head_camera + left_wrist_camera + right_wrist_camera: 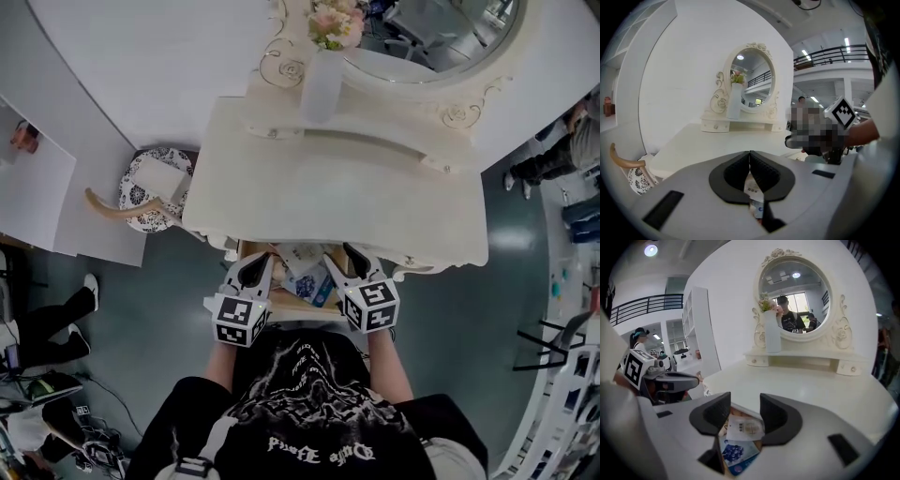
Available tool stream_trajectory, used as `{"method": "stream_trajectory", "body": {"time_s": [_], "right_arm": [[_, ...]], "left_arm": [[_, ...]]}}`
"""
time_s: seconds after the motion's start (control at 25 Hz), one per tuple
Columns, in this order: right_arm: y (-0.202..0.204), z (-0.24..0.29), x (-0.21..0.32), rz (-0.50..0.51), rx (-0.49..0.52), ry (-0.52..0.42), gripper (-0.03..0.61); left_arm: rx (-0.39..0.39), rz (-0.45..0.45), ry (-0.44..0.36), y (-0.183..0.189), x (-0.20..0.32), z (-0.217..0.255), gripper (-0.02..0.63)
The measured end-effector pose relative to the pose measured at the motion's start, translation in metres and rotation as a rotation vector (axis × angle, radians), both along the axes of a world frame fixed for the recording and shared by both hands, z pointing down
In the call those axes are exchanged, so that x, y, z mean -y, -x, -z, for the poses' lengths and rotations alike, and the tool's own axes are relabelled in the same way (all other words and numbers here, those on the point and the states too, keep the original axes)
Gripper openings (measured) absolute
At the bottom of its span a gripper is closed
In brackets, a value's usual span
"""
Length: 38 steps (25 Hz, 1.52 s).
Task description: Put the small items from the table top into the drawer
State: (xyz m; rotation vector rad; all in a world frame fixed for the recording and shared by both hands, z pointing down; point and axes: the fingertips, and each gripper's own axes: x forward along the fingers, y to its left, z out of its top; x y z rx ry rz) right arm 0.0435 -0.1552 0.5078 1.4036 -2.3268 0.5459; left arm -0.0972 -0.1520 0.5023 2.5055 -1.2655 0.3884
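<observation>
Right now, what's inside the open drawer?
A white packet and a blue packet lie in the drawer. The tabletop, left gripper and right gripper cover the rest, so anything else is hidden.

Oval mirror [441, 36] in a scrolled white frame at the far side; white vase [321, 86] of pink flowers [336, 23] just before its left edge. At left, patterned round stool [131, 199] with curved wooden arm [112, 211]; a bystander's white shoe [90, 284] nearby.
</observation>
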Motion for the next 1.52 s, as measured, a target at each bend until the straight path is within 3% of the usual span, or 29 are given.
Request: {"method": "stream_trajectory", "body": {"time_s": [0.32,0.48,0.84,1.52], "right_arm": [[-0.009,-0.006,-0.010,-0.048,-0.030,-0.034,0.045],[-0.008,-0.006,-0.011,-0.035,-0.052,-0.057,0.012],[-0.017,0.007,-0.013,-0.027,-0.051,-0.140,0.011],[-0.022,0.006,-0.015,-0.013,-0.083,-0.152,0.009]], "left_arm": [[-0.025,-0.007,-0.008,-0.006,0.000,0.004,0.015],[-0.019,-0.020,-0.016,-0.011,-0.001,0.005,0.015],[0.004,-0.020,-0.025,-0.011,-0.004,0.006,0.015],[0.017,-0.010,-0.030,-0.010,-0.006,0.006,0.015]]}}
